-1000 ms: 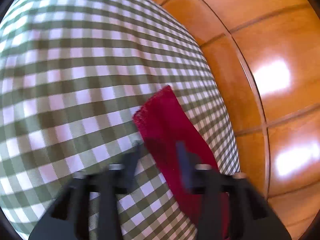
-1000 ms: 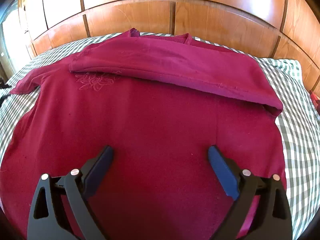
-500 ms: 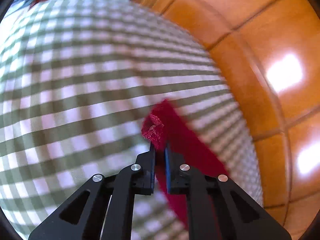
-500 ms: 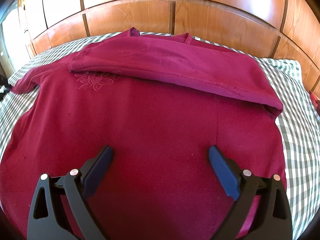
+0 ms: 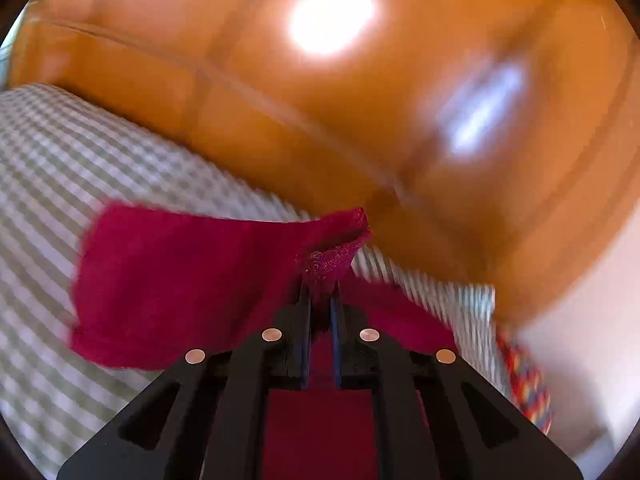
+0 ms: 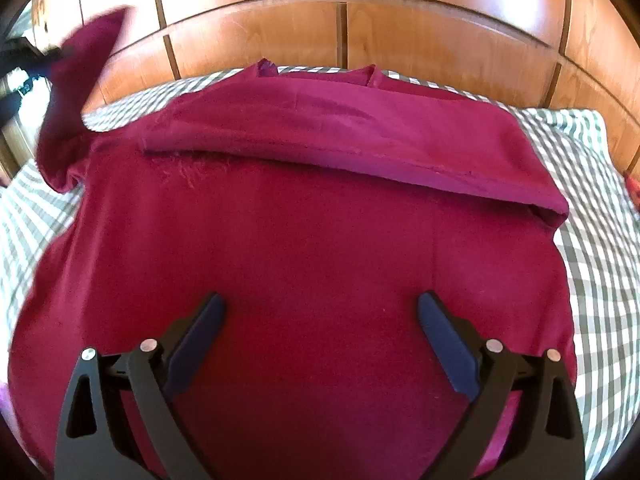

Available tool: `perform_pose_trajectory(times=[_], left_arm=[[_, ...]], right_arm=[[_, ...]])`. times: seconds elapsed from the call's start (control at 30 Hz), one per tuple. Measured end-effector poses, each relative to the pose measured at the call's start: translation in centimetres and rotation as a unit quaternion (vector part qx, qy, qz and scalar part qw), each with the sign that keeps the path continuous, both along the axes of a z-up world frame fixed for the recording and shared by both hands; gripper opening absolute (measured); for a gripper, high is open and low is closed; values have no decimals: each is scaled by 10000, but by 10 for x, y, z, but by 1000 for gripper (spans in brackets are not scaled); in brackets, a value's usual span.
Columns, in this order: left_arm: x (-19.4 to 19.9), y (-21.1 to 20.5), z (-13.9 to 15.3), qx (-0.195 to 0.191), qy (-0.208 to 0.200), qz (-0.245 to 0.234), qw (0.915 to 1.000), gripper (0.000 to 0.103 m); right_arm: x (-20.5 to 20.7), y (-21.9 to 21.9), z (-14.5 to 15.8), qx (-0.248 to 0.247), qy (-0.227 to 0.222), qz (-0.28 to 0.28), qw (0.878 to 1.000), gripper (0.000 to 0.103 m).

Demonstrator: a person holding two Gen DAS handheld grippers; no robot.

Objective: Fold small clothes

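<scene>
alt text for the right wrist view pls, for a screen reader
A dark red shirt lies spread on a green-and-white checked bedsheet, one sleeve folded across its top, with the right gripper open above its middle. At far left the left gripper holds the other sleeve up in the air. A wooden headboard fills the background.

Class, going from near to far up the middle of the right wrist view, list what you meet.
Open right gripper → flat body of the red garment → folded-over sleeve → checked sheet → wooden headboard.
</scene>
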State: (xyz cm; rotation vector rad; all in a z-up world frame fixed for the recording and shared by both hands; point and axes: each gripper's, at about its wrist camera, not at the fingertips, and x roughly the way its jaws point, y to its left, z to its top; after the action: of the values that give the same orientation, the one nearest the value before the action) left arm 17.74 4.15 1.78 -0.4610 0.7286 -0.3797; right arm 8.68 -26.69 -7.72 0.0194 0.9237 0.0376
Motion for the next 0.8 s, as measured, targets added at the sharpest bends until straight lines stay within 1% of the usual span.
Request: perform_pose_trajectory(times=[0.07, 0.1, 0.17, 0.2, 0.27, 0.3, 0.4, 0.5, 0.6, 0.63, 0.67, 0.7, 0.73, 0.77, 0.8], left_arm=[[-4, -38, -24, 334, 170, -283, 9989, 7], [-6, -57, -39, 482, 306, -447, 9974, 7], [-7, -78, -60, 732, 468, -580, 9945, 7], [-9, -84, -70, 860, 527, -615, 9930, 7], [-16, -87, -82, 954, 590, -630, 9917, 7], [-16, -84, -84, 972, 580, -615, 9917, 7], [-19, -78, -81, 971, 556, -624, 9918, 7], [-23, -74, -78, 1102, 482, -649, 9906, 7], [-28, -79, -76, 1224, 404, -684, 9893, 7], [-30, -80, -75, 1243, 375, -702, 9891, 8], [-33, -80, -75, 1259, 355, -721, 9888, 11], [-36, -78, -74, 1219, 352, -779, 9889, 17], [-40, -75, -73, 1141, 369, -845, 9892, 21], [-44, -72, -72, 1086, 380, -877, 9895, 31], [-51, -66, -70, 1029, 330, -887, 9902, 36]], right_arm=[[1, -9, 7, 341, 32, -50, 9994, 84], [3, -17, 11, 700, 81, -113, 9975, 81], [8, -30, 17, 1279, 146, -166, 9915, 70], [13, -35, 22, 1651, 150, -152, 9860, 68], [21, -38, 29, 2122, 148, -72, 9771, 68], [29, -36, 32, 2464, 208, 44, 9689, 68], [54, -24, 30, 3168, 466, 214, 9471, 69], [79, -9, 19, 3618, 737, 205, 9291, 71], [98, 4, 4, 3925, 1041, 81, 9138, 72], [102, 7, 1, 3975, 1108, 45, 9109, 71], [107, 13, -2, 3857, 1175, 4, 9151, 57], [109, 18, -3, 3642, 1237, -27, 9231, 44], [110, 23, -4, 3387, 1317, -51, 9316, 22], [108, 27, -4, 3213, 1312, -47, 9378, 10], [106, 29, -2, 3113, 1267, -8, 9418, 9]])
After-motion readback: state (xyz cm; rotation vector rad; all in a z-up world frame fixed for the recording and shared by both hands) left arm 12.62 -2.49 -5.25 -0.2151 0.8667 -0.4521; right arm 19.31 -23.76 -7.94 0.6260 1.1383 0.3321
